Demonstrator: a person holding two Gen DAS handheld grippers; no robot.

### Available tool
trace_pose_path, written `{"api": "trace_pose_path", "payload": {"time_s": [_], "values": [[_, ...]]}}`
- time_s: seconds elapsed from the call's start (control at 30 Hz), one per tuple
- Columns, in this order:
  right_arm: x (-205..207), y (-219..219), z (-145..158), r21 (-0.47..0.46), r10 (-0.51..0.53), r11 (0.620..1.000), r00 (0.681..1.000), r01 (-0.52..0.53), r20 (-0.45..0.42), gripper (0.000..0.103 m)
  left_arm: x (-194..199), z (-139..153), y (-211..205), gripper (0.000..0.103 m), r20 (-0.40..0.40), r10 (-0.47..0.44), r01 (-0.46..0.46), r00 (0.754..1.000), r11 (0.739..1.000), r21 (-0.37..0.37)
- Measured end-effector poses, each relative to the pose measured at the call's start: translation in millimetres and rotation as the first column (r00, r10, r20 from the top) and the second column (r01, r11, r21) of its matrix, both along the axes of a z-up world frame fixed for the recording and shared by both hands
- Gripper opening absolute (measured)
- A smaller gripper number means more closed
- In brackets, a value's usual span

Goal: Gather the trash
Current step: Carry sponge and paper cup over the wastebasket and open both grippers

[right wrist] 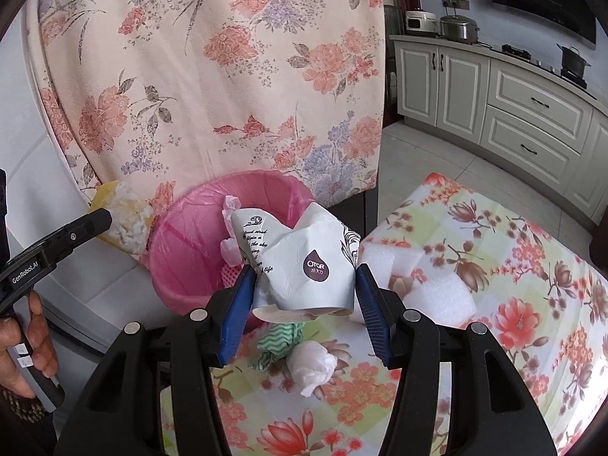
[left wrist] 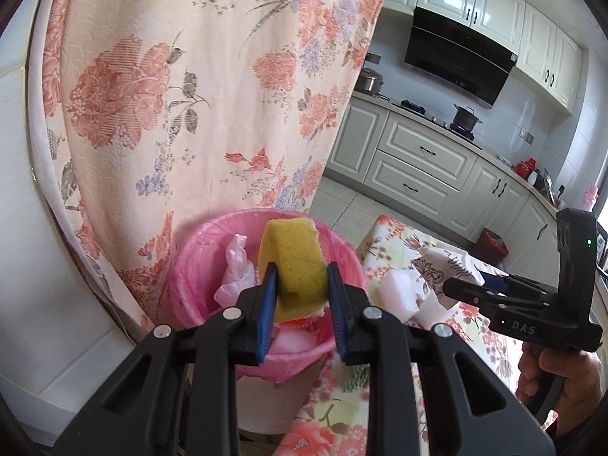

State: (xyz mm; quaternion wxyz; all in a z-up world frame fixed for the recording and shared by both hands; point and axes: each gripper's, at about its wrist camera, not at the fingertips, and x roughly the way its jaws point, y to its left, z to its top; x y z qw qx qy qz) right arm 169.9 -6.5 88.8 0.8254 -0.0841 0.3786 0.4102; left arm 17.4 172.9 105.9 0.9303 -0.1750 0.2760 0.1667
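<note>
The left gripper [left wrist: 300,288] had its fingers [left wrist: 268,304] clamped on a yellow sponge [left wrist: 294,262], squeezed narrow and held above the pink-lined bin [left wrist: 190,266] just beyond the surface's [right wrist: 494,266] far left corner. The right gripper [right wrist: 304,296] had its fingers [right wrist: 237,311] closed on a crumpled white printed paper wrapper [right wrist: 304,262], half wide, over the surface's near left edge. White foam blocks [right wrist: 429,285] lay further in, with a tissue ball [right wrist: 311,368] nearer.

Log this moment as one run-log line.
left tongs: shut on yellow sponge | right tongs: shut on crushed paper cup | both near pink bin
</note>
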Motion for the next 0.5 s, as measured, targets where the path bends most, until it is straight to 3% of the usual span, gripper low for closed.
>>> {"api": "trace_pose_path", "payload": {"time_s": [0.5], "values": [[-3.4,69.1,-3.8,0.014,0.078,0.997,0.997,-0.077,-0.025,0.052,5.0,3.1,23.0,0.025,0.007,0.011,-0.011,1.000,1.000,-0.007]]}}
